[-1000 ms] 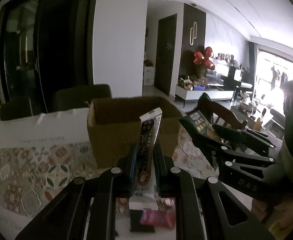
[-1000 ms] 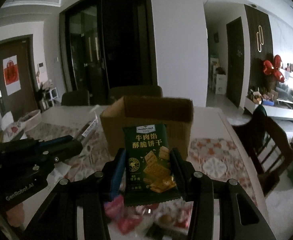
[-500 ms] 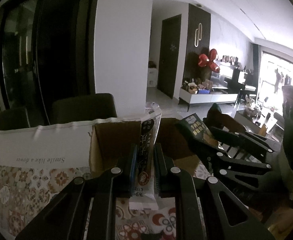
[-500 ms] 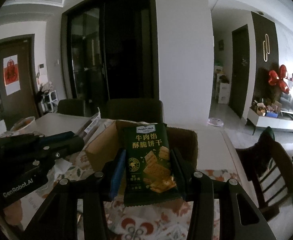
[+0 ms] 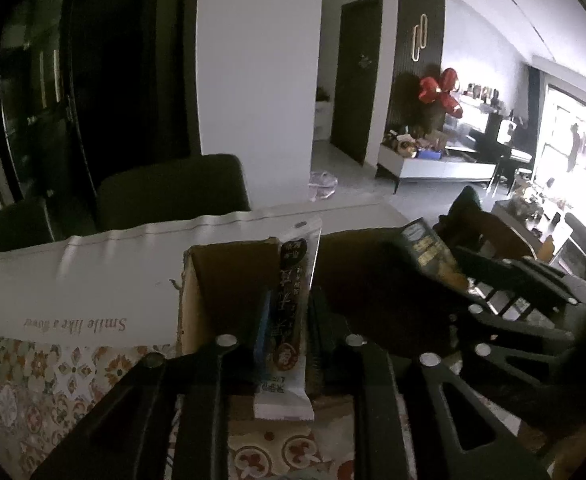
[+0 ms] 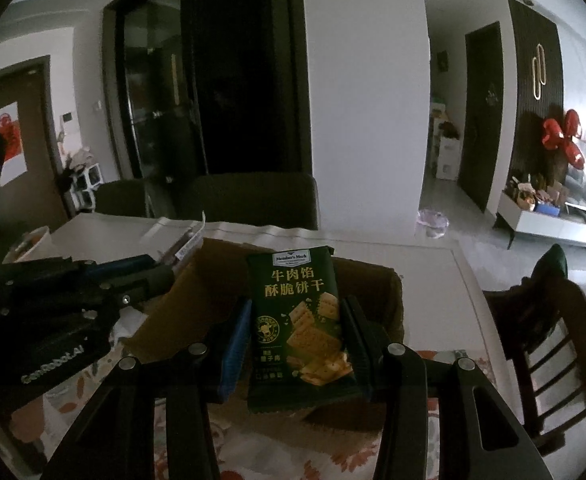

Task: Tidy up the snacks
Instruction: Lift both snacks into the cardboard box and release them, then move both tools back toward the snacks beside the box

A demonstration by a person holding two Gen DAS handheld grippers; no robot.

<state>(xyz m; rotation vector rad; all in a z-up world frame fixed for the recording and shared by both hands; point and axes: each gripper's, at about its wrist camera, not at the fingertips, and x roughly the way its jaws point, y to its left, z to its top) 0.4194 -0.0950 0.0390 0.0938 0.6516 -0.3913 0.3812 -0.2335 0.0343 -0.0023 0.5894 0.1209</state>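
My left gripper (image 5: pixel 287 320) is shut on a slim white and black snack bar (image 5: pixel 291 312), held upright over the open cardboard box (image 5: pixel 229 276). My right gripper (image 6: pixel 297 332) is shut on a green cracker packet (image 6: pixel 299 324), held upright over the same box (image 6: pixel 373 292). In the left wrist view the right gripper (image 5: pixel 493 280) with its packet (image 5: pixel 429 248) is at the right over the box. In the right wrist view the left gripper (image 6: pixel 73 292) is at the left by the box's left wall.
The box stands on a table with a patterned cloth (image 5: pixel 45 380) and a white runner (image 5: pixel 93 272). Dark chairs (image 5: pixel 173 192) stand behind the table. A wooden chair (image 6: pixel 549 328) is at the right side.
Both grippers have moved forward and up with their snacks, from in front of the box to over its open top. The loose snacks on the cloth have dropped out of view.
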